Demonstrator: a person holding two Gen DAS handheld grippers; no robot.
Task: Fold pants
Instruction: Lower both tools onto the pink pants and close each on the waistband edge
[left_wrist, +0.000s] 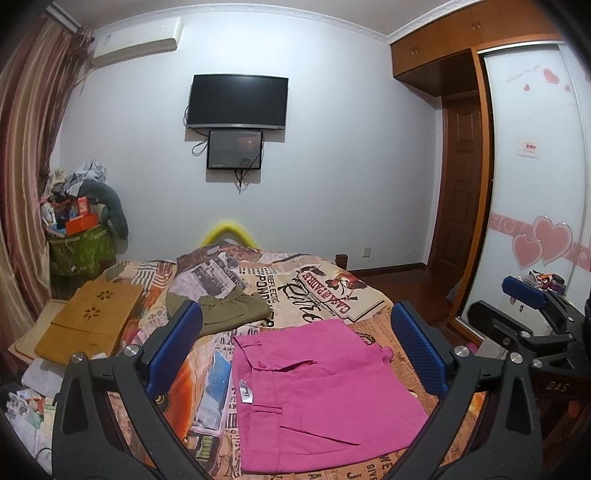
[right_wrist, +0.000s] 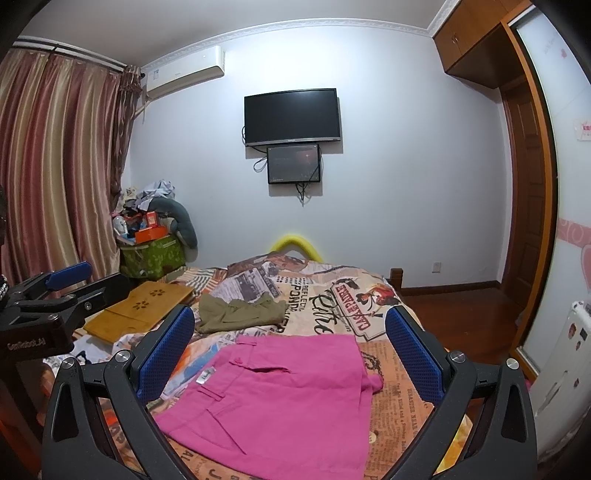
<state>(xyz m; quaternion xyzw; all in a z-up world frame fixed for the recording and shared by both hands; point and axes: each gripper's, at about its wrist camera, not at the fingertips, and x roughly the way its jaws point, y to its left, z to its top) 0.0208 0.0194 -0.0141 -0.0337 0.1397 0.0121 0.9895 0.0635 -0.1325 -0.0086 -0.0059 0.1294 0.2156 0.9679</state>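
Observation:
Pink pants (left_wrist: 317, 391) (right_wrist: 280, 398) lie folded into a compact rectangle on the printed bedspread (left_wrist: 332, 291) (right_wrist: 332, 295), waistband and white label facing left. My left gripper (left_wrist: 295, 332) hovers above them, open, blue pads spread wide with nothing between. My right gripper (right_wrist: 290, 339) is likewise open and empty above the pants. In the left wrist view the right gripper (left_wrist: 546, 306) shows at the right edge; in the right wrist view the left gripper (right_wrist: 55, 291) shows at the left edge.
Folded olive-green pants (left_wrist: 229, 310) (right_wrist: 240, 310) lie farther up the bed. A wooden lap tray (left_wrist: 88, 321) (right_wrist: 144, 306) rests at the bed's left. A cluttered green bin (left_wrist: 81, 247) stands by the curtain. A wardrobe (left_wrist: 535, 184) lines the right side.

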